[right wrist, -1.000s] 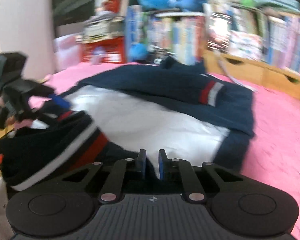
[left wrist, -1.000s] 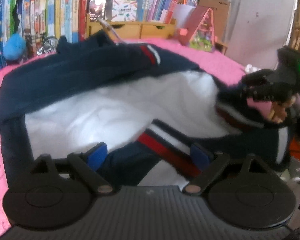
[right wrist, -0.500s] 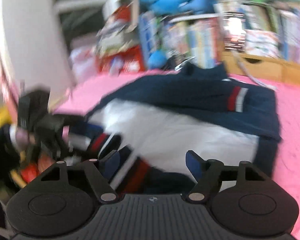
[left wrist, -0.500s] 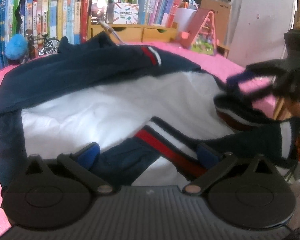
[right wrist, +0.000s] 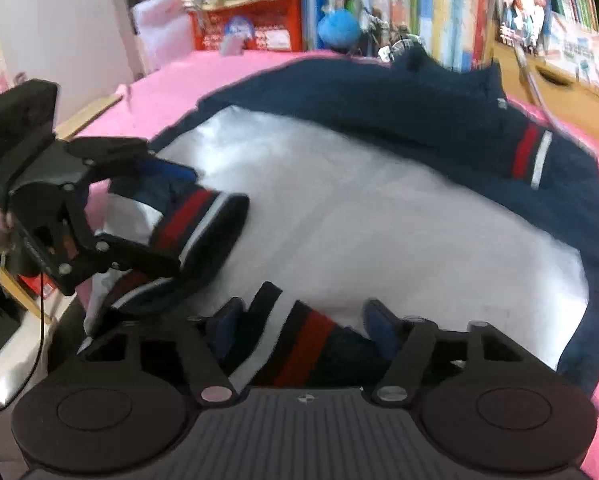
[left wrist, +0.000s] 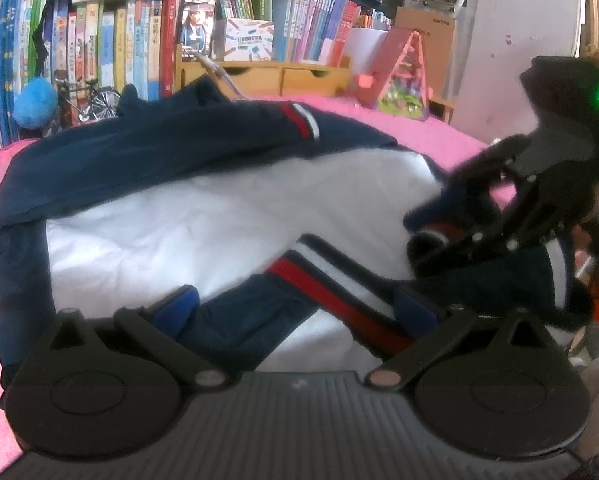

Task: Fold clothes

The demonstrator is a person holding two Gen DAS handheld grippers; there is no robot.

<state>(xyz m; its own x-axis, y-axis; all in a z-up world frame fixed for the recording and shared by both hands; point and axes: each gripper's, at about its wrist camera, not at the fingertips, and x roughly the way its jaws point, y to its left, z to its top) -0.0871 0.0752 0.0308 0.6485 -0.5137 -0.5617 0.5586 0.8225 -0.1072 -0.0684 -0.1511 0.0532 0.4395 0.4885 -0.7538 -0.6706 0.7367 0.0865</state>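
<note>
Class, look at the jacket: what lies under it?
A pink blanket shows all round the jacket and runs beneath it. Whatever else lies under the jacket is covered, so it cannot be told.

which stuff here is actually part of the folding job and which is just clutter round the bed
Part of the job:
navy and white jacket
its striped sleeve
left gripper, open
right gripper, open
pink bedspread it lies on

Just lying about:
books
model bicycle
blue pompom
wooden drawer unit
red crate
</note>
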